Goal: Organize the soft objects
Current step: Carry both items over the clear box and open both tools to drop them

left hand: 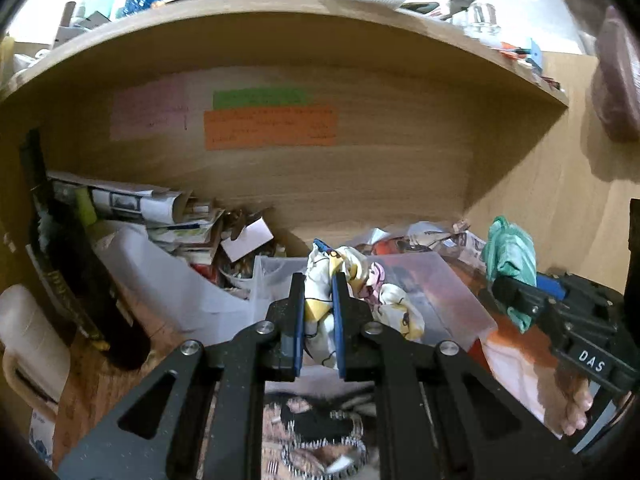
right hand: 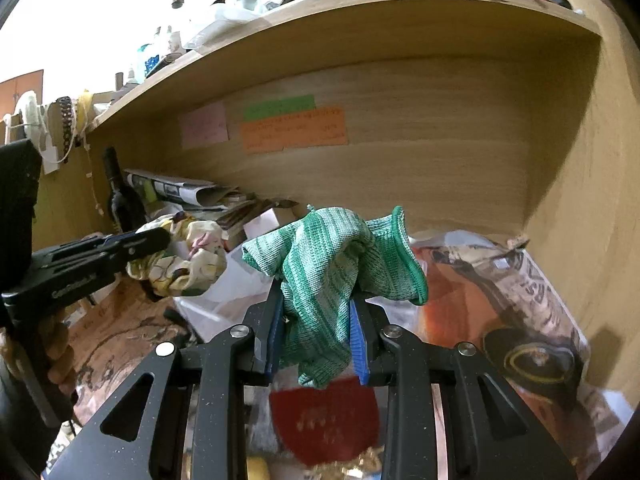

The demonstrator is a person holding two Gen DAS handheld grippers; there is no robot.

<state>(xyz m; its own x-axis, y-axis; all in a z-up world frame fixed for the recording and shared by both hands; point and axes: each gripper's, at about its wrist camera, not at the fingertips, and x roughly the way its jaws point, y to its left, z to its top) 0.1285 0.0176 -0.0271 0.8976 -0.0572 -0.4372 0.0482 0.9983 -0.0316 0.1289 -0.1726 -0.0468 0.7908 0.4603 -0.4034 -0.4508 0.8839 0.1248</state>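
My left gripper (left hand: pixel 318 280) is shut on a white and yellow printed cloth (left hand: pixel 320 304), which bunches between its blue pads and spills right over a clear plastic box (left hand: pixel 440 280). In the right wrist view the left gripper (right hand: pixel 160 240) shows at the left with that cloth (right hand: pixel 188 264). My right gripper (right hand: pixel 316 296) is shut on a green knitted cloth (right hand: pixel 332 260) that drapes over both fingers. In the left wrist view the right gripper (left hand: pixel 500 286) is at the right, holding the green cloth (left hand: pixel 510 256). Both are held above the cluttered desk under a wooden shelf.
A dark wine bottle (left hand: pixel 76 264) leans at the left beside a white plastic jug (left hand: pixel 28 336). Stacked papers and newspapers (left hand: pixel 160 216) fill the back left. A wooden shelf (left hand: pixel 280 20) overhangs, loaded with clutter. Newspaper-wrapped items (right hand: pixel 520 288) lie at the right. Coloured notes (left hand: pixel 268 128) stick on the back panel.
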